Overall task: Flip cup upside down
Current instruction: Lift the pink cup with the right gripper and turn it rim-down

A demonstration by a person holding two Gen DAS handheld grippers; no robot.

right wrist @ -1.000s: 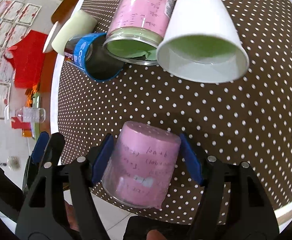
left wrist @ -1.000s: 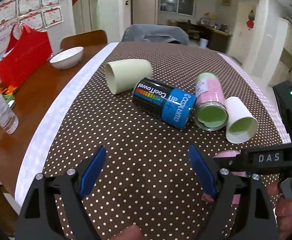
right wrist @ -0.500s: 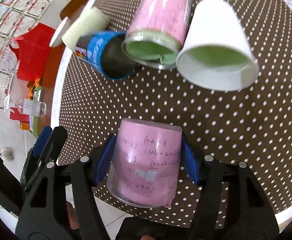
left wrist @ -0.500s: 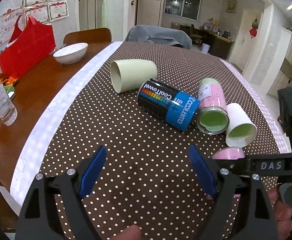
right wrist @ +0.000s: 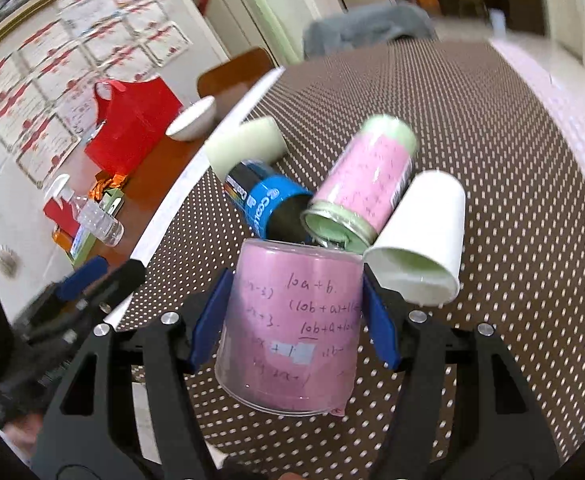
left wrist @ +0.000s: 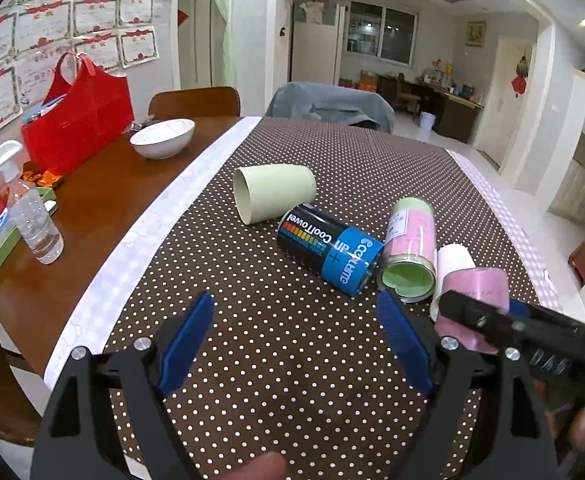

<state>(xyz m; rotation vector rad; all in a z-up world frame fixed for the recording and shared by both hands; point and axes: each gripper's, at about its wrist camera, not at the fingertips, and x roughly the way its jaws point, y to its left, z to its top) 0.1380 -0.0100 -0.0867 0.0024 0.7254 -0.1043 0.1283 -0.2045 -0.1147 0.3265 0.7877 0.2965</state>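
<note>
The right tongs (right wrist: pixel 296 320) are closed on the clear plastic cup lined with pink handwritten paper (right wrist: pixel 292 328), blue pads pressed on both of its sides. It is carried above the brown polka-dot bench (right wrist: pixel 512 208), closed base pointing away from the camera and wide rim toward it, just in front of the white paper cup (right wrist: pixel 420 248) lying on its side. The turn looks underway; setting it rim-down remains. The left tongs (left wrist: pixel 296 344) hang wide apart, gripping nothing.
</note>
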